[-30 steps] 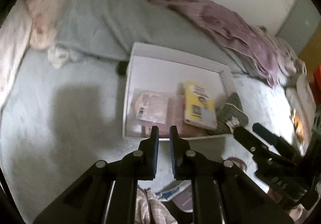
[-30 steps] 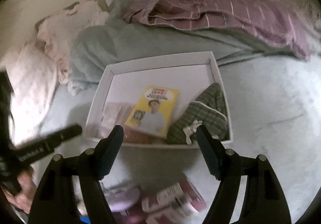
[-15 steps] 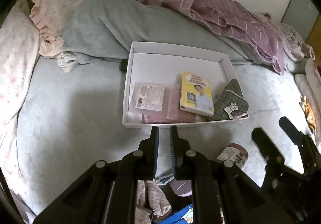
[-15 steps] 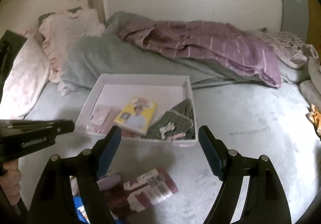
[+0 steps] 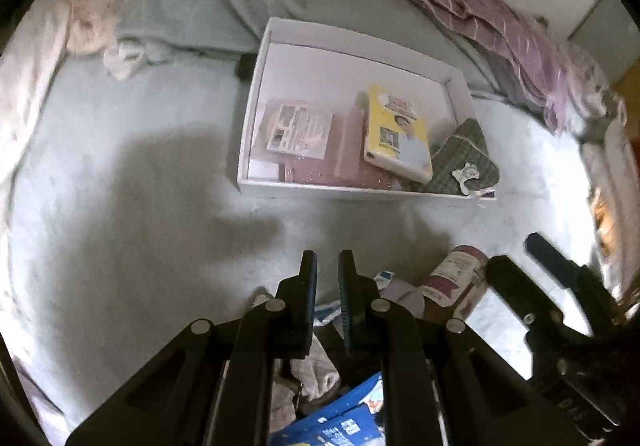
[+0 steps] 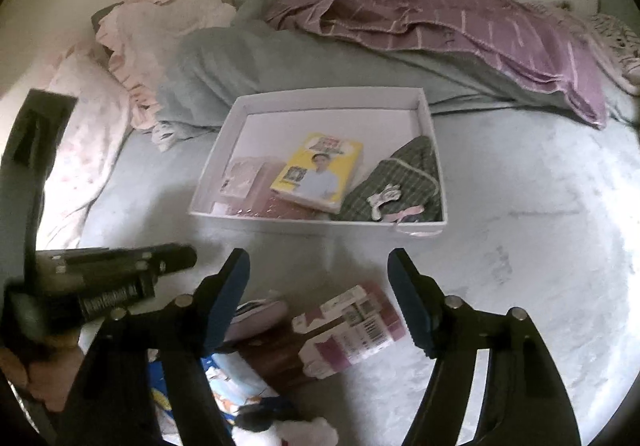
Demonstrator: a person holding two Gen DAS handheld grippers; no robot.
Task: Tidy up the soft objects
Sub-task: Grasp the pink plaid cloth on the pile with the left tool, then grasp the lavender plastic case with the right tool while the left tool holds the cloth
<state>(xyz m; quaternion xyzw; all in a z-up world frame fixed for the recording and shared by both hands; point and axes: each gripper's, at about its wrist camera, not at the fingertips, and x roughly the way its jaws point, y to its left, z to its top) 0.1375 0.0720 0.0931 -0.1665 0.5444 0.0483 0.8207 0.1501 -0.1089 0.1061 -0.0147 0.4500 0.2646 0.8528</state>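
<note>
The bed (image 6: 520,246) is carrying a white box (image 6: 320,96) that is holding 1 yellow book (image 6: 320,170), 1 green checked pouch (image 6: 404,182) and 1 pink packet (image 5: 300,126). A maroon package (image 6: 352,326) is lying near the box's front wall. The right hand-held gripper (image 6: 320,298) is hovering above that package; its spread jaws have just been closing, nothing pinched. The left hand-held gripper (image 5: 327,286) is pressed nearly together, empty.

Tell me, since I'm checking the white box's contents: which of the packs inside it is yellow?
The yellow pack with a person's picture, lying in the middle of the white box; the clear-wrapped pink pack lies left of it, the green checked pouch right.
</note>
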